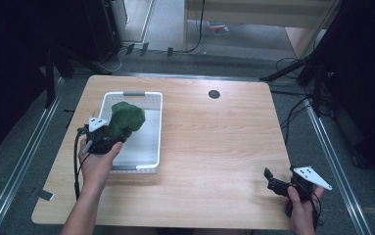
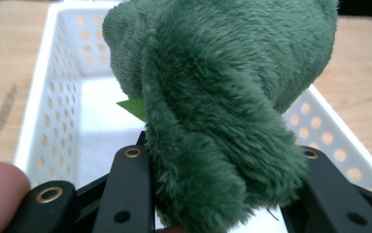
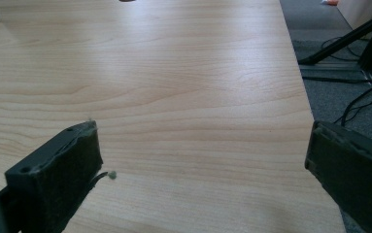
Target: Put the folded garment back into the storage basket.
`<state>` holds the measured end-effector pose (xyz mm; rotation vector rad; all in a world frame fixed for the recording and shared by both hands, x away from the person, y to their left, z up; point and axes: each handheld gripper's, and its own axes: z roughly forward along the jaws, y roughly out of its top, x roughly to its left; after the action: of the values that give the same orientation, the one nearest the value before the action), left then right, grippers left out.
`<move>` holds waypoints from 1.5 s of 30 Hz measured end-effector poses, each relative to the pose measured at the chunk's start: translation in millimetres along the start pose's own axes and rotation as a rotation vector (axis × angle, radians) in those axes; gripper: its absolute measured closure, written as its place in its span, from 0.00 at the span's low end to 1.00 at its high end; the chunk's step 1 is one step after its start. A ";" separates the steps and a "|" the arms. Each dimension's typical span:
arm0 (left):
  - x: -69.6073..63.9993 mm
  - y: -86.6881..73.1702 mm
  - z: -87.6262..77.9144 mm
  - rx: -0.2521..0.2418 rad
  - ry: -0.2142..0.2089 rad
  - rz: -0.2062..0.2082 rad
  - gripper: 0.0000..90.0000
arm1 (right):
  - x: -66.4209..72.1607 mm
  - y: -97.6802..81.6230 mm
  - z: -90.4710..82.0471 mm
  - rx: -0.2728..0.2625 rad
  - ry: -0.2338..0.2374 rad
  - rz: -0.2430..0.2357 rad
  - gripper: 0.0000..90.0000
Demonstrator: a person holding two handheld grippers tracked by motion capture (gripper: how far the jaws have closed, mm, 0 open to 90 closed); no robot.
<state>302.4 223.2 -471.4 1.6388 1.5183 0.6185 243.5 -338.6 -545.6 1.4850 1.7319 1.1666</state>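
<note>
Fuzzy dark-green plush toy (image 2: 222, 107) clamped in left hand-held gripper (image 1: 107, 138) over white basket (image 1: 155, 132), right hand-held gripper (image 1: 279, 182) spread apart

Wooden table (image 1: 214, 147) on grey floor (image 1: 175, 19), cables (image 1: 292, 112) alongside.

A dark green plush toy (image 1: 126, 118) with thick, fuzzy pile is held above a white perforated basket (image 1: 155, 128), clamped at its near end between the left tool's (image 1: 107, 137) jaws. The basket lies on the far left part of the surface (image 1: 214, 147).
</note>
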 end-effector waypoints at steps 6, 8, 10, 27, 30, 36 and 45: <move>-3.4 8.9 11.3 0.112 0.027 0.029 0.67 | 0.2 0.0 -0.1 -0.001 0.000 -0.002 0.00; -4.4 11.3 14.9 0.150 0.047 0.046 0.67 | 0.2 -0.1 -0.1 -0.001 0.001 -0.003 0.00; -4.5 12.3 17.7 0.173 0.054 0.049 0.67 | 0.1 0.0 0.0 -0.001 0.001 -0.003 0.00; -10.4 15.0 38.1 0.330 0.061 0.069 0.27 | 0.4 -0.1 -0.2 -0.001 0.002 -0.003 0.00; -8.0 16.1 34.9 0.303 0.062 0.049 0.16 | 0.3 -0.1 -0.1 -0.002 0.002 -0.005 0.00; -3.7 16.7 22.6 0.186 -0.003 0.002 0.08 | 0.1 -0.1 -0.2 -0.001 0.001 -0.001 0.00; 8.4 12.4 -10.7 -0.016 -0.101 -0.008 0.05 | 0.1 -0.1 -0.3 -0.002 0.002 -0.001 0.00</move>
<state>302.4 234.2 -456.8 1.6267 1.4427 0.5341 243.2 -338.5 -545.6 1.4817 1.7320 1.1690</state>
